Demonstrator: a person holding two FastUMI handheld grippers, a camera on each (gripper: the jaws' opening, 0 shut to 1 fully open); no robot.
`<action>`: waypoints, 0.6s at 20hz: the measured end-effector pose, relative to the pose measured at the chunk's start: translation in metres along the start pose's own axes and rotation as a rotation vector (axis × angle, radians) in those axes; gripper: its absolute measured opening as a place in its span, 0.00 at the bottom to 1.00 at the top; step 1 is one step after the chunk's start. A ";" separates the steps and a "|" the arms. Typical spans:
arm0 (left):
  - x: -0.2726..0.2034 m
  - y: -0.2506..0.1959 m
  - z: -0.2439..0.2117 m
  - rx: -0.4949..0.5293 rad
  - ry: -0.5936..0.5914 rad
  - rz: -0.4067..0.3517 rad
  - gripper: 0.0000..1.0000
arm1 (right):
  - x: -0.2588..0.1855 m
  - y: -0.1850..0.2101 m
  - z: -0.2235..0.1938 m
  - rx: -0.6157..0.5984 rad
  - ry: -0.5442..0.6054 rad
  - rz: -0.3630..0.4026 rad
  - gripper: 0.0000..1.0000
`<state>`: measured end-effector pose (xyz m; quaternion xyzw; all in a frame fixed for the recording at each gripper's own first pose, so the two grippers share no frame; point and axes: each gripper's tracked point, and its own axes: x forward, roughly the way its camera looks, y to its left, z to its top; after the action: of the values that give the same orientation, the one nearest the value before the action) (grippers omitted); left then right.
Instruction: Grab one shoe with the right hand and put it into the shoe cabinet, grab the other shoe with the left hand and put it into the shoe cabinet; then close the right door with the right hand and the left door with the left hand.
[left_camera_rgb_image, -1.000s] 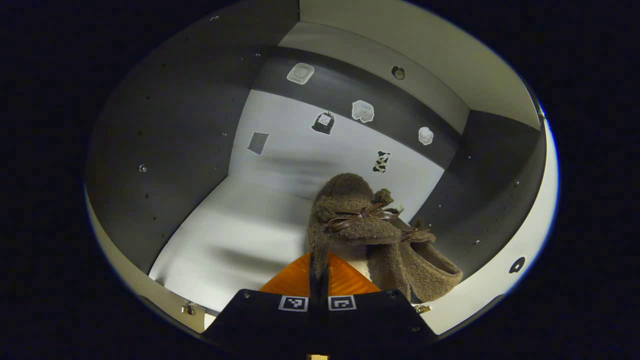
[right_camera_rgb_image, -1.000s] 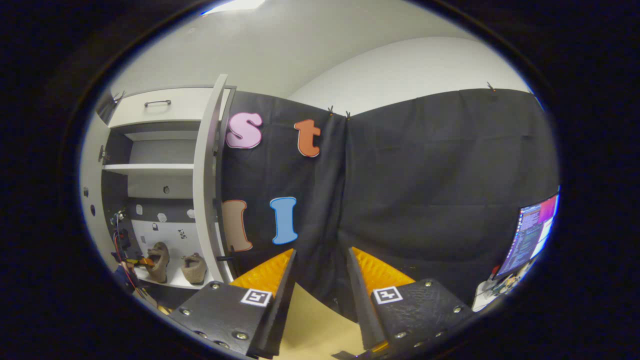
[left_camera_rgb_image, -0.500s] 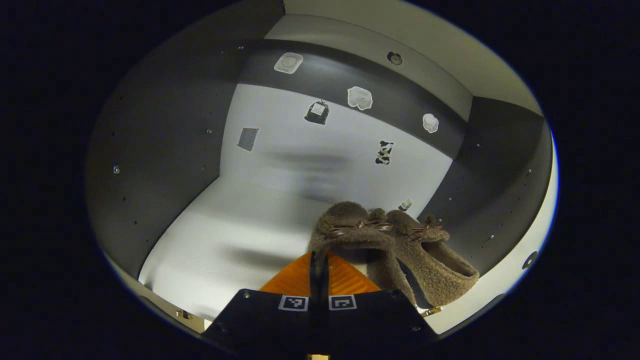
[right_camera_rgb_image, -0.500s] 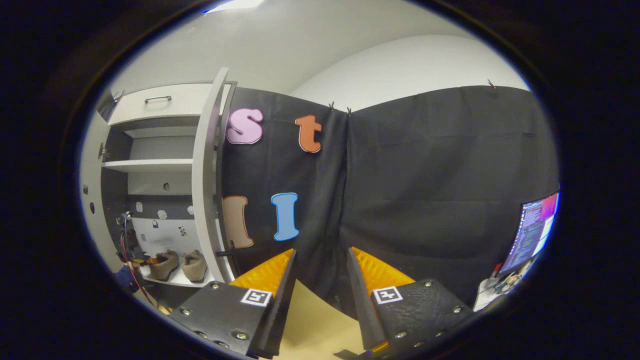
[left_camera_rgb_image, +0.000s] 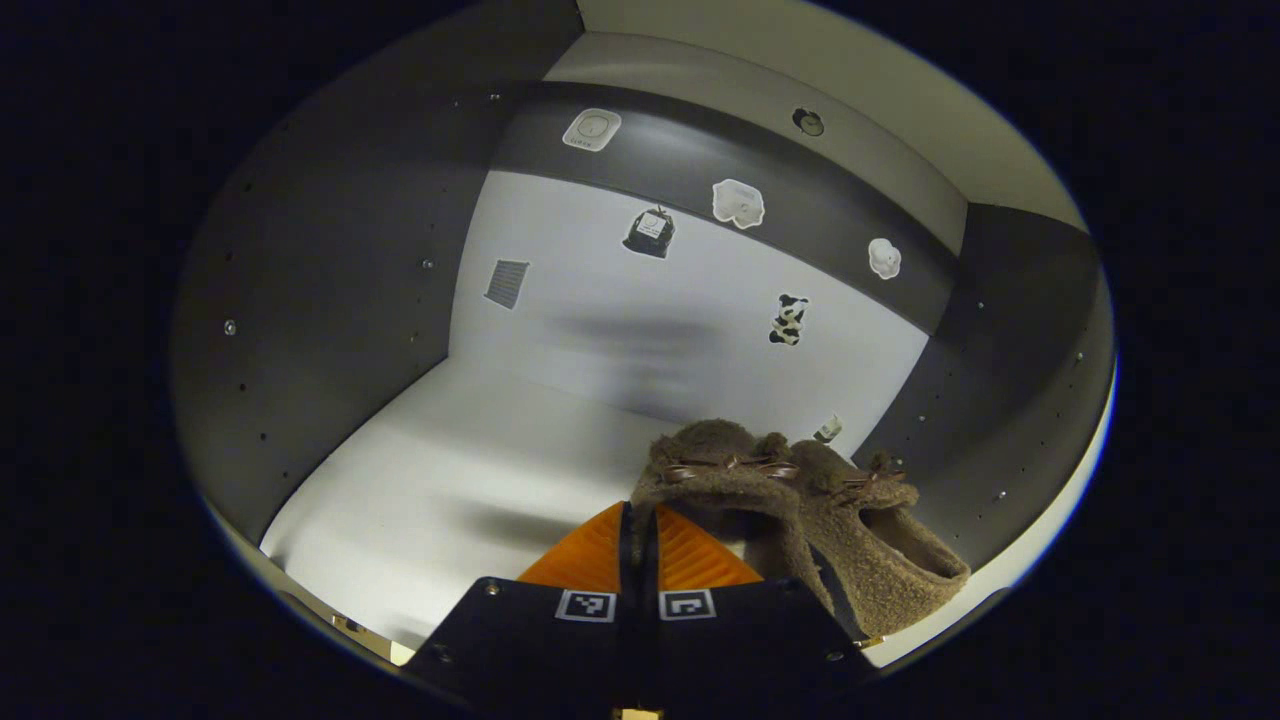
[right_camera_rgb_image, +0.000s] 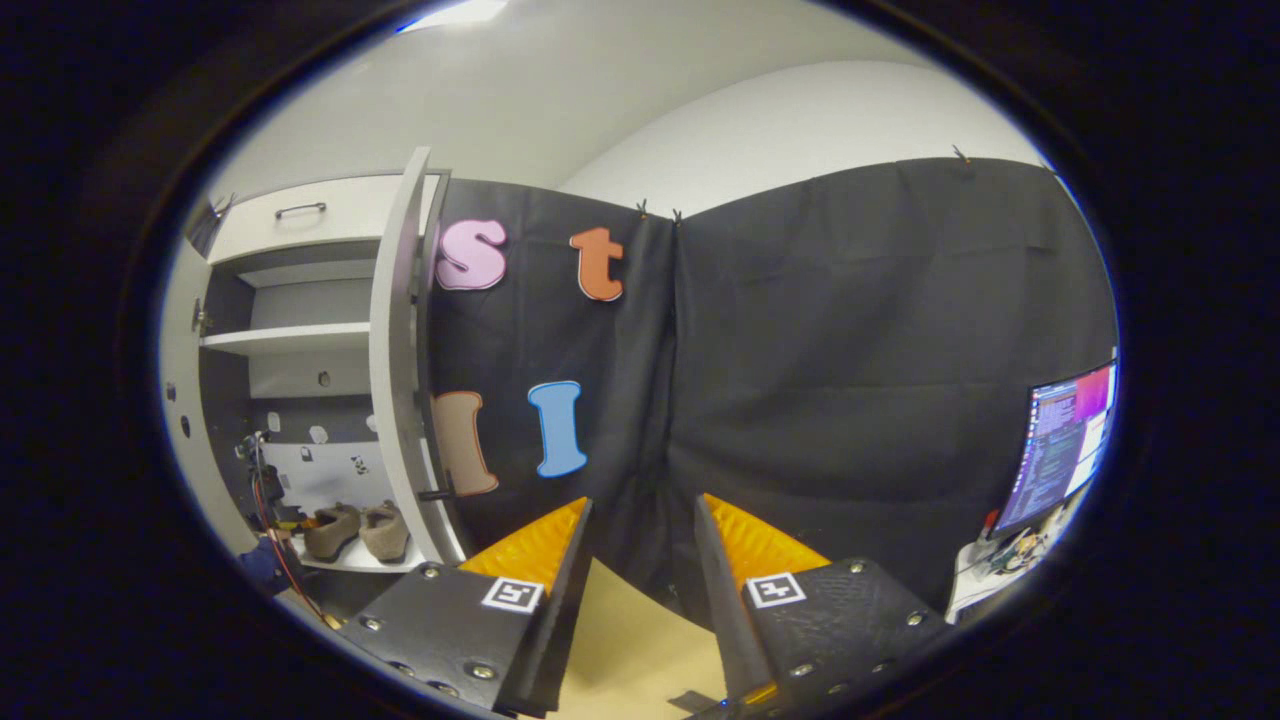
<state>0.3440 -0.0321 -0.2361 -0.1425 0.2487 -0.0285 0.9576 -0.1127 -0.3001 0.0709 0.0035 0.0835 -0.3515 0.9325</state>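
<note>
Inside the shoe cabinet, my left gripper (left_camera_rgb_image: 638, 515) is shut on the heel rim of a brown fluffy shoe (left_camera_rgb_image: 715, 475) with a bow. That shoe rests on the white shelf floor (left_camera_rgb_image: 450, 470), pressed against the second brown shoe (left_camera_rgb_image: 885, 545) at its right near the side wall. In the right gripper view the two shoes (right_camera_rgb_image: 333, 530) (right_camera_rgb_image: 385, 528) sit side by side on the bottom shelf, with the left gripper (right_camera_rgb_image: 270, 500) and its red cable just left of them. My right gripper (right_camera_rgb_image: 640, 525) is open and holds nothing, well away from the cabinet.
The cabinet's right door (right_camera_rgb_image: 395, 350) stands open, edge-on toward my right gripper. An upper shelf (right_camera_rgb_image: 285, 338) and a drawer with a handle (right_camera_rgb_image: 300, 215) sit above. Small stickers (left_camera_rgb_image: 650, 232) dot the back wall. A lit monitor (right_camera_rgb_image: 1060, 445) stands at far right.
The left gripper has lowered the held shoe from a raised, tilted pose down onto the shelf floor beside the other shoe. The right gripper has stayed open and drifted slightly.
</note>
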 end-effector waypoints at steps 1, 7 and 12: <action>-0.001 -0.001 0.001 0.009 -0.001 -0.001 0.02 | -0.005 -0.005 0.001 -0.001 0.000 -0.003 0.59; -0.021 0.003 0.011 -0.003 -0.006 -0.009 0.23 | -0.026 -0.022 -0.003 0.005 0.012 0.006 0.57; -0.069 -0.002 0.022 0.052 -0.032 -0.021 0.60 | -0.023 -0.017 -0.008 0.019 0.028 0.054 0.60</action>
<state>0.2944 -0.0195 -0.1845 -0.1205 0.2310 -0.0429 0.9645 -0.1417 -0.2975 0.0674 0.0194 0.0929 -0.3269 0.9403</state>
